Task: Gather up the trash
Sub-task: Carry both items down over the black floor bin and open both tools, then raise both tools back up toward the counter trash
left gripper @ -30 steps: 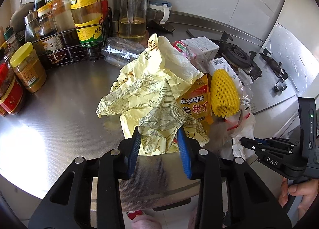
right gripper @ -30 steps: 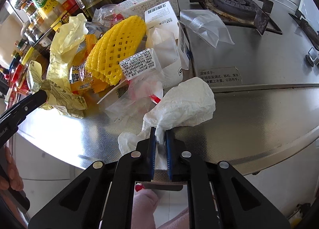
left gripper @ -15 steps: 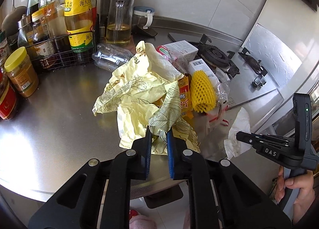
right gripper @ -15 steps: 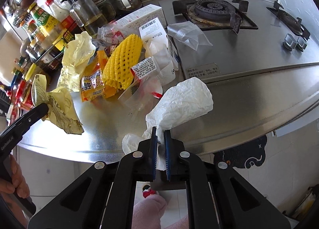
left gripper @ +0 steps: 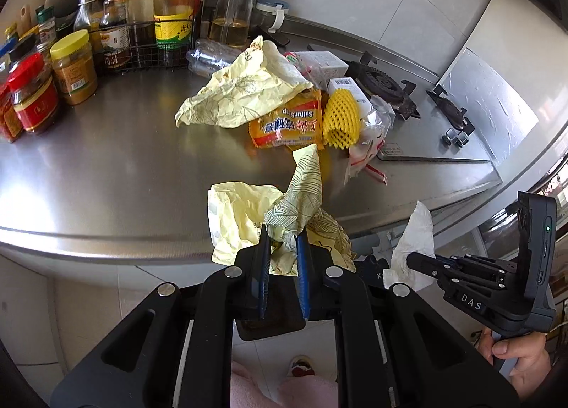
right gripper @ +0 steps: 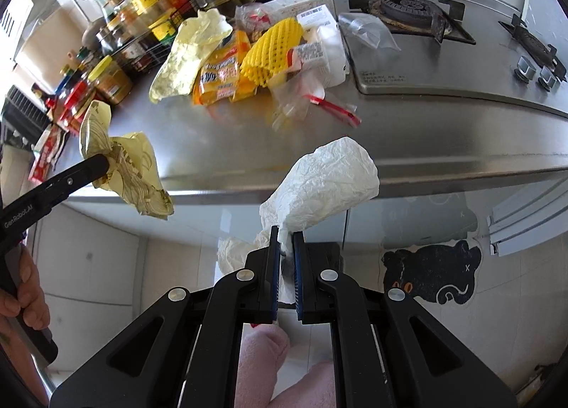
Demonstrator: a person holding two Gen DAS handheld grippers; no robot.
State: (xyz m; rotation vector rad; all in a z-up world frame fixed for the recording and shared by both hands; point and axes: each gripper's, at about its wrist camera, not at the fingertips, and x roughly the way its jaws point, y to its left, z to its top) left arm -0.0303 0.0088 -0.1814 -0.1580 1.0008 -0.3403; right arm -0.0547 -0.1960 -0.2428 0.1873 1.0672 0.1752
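1. A crumpled yellow wrapper with a leaf print is hanging clear of the steel counter, just past its front edge, clenched in the left gripper.
2. The left gripper's blue pads are pressing on the wrapper's bunched middle, so the paper is fanning out above and to both sides of the jaws.
3. A crumpled white tissue is sitting in the right gripper, whose jaws are squeezed nearly together on its narrow end; the puffy end is sticking up in front of the counter's edge, off the surface.
4. In the left wrist view the right gripper is showing at the lower right with the tissue poking up from it, and a hand is wrapping its handle.
5. In the right wrist view the left gripper is reaching in from the left with the wrapper at its tip, a hand gripping it below.
6. More trash is lying on the counter well behind: another yellow wrapper, an orange soap packet, a yellow foam net, clear plastic bags and small white boxes.
7. Sauce bottles and jars are crowding the back left corner, and a gas stove is occupying the right side.
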